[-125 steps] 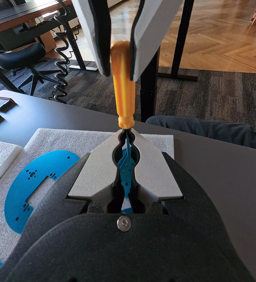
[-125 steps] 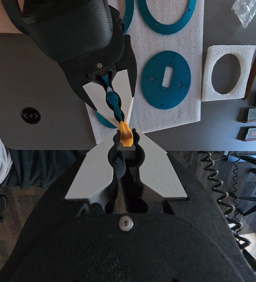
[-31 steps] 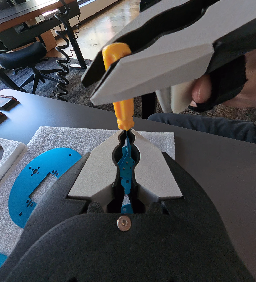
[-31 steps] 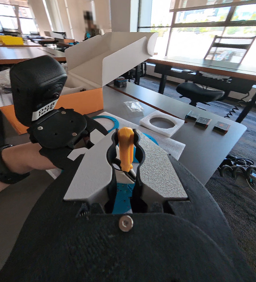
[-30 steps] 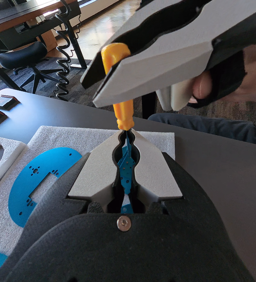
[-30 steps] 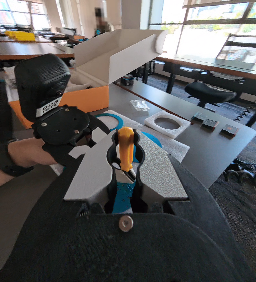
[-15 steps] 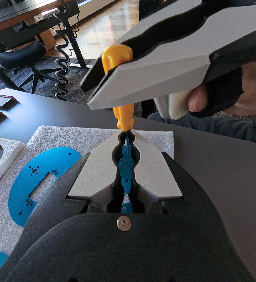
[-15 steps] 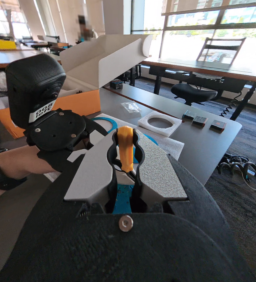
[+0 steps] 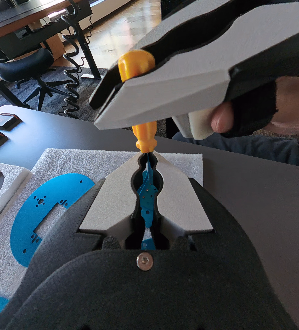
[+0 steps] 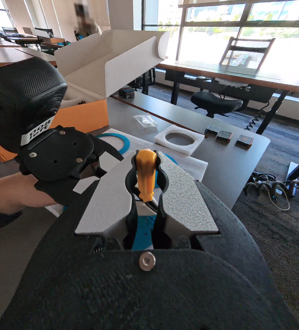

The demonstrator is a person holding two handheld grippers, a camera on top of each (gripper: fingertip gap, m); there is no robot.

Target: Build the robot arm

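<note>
right gripper clamping orange-handled screwdriver upright, left gripper pinching perforated blue plate

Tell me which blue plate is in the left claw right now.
The small perforated blue bracket, standing on edge between the shut left claw. The blue oval plate and blue ring lie flat on the white foam sheet.

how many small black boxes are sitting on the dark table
3, in a row near the dark table's far right edge: one by the white foam ring, one in the middle, one outermost. More may be hidden.
</note>
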